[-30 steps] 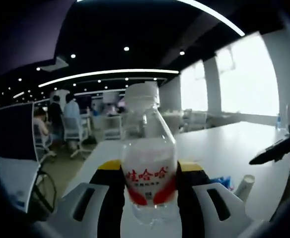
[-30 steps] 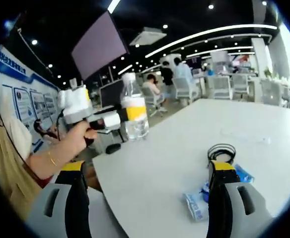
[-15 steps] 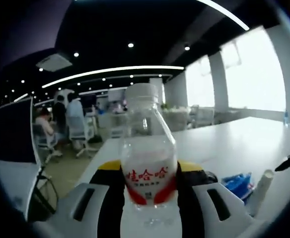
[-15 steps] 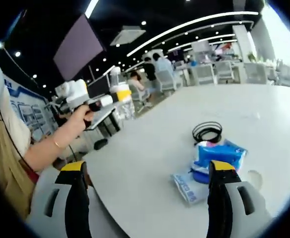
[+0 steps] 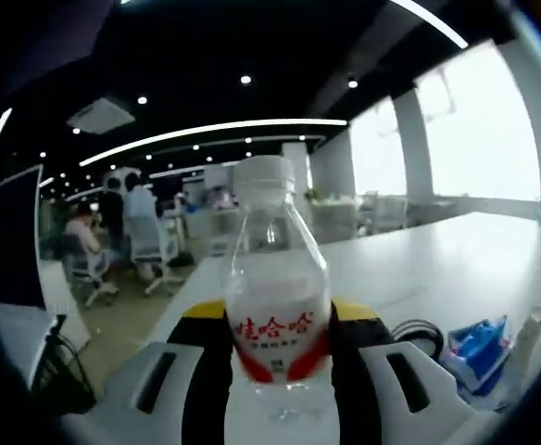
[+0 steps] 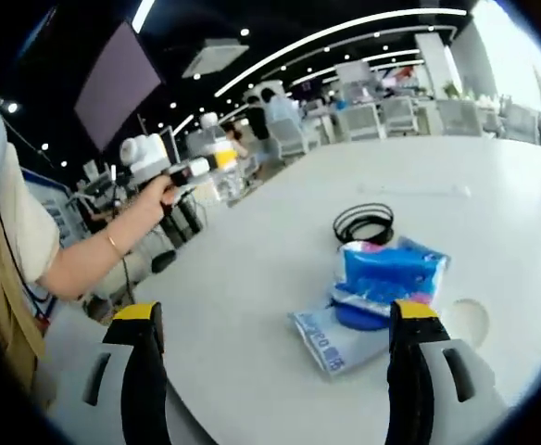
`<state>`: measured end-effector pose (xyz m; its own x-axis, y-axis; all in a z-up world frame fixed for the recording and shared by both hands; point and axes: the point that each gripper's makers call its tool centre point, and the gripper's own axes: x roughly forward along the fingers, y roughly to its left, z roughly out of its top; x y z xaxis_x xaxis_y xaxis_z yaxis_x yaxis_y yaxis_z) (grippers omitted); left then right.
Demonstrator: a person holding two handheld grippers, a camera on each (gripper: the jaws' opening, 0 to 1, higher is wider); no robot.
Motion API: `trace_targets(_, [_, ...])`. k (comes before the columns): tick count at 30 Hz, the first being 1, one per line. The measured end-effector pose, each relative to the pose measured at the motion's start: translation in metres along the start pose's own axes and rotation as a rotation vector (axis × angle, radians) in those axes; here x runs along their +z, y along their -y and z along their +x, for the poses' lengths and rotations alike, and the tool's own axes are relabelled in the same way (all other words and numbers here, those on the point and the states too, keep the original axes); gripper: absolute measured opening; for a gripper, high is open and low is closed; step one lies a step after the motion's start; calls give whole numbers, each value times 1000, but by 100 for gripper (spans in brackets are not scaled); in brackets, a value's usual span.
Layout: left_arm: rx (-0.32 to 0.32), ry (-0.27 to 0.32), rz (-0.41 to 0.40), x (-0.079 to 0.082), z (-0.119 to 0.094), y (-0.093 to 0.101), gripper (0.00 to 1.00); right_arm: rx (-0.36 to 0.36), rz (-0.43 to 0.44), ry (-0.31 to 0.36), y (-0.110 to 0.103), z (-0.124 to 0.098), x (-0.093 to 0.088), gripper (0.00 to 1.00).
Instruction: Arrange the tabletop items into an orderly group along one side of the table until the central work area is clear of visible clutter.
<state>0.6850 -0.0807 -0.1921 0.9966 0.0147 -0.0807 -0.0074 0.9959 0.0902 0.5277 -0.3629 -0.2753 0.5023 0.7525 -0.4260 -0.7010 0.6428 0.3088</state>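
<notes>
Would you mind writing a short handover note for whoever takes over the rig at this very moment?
Left gripper: shut on the water bottle, held upright above the table's edge.
Right gripper: open, empty, pointing at the pile.
On the table: blue tissue pack, flat packet and coiled black cable, bunched together mid-table.
Done: bottle picked up.
Left: set the bottle down along one side, then move the pile beside it.
</notes>
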Motion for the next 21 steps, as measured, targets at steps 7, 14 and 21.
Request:
trace_targets(7, [5, -31, -32, -30, 30, -7, 37, -4, 15, -6, 5, 13, -2, 100])
trace_targets(14, [-4, -49, -24, -58, 49, -7, 37, 12, -1, -41, 5, 24, -12, 100])
trace_targets(21, [-8, -57, -53, -82, 60, -1, 37, 14, 11, -48, 9, 25, -18, 100])
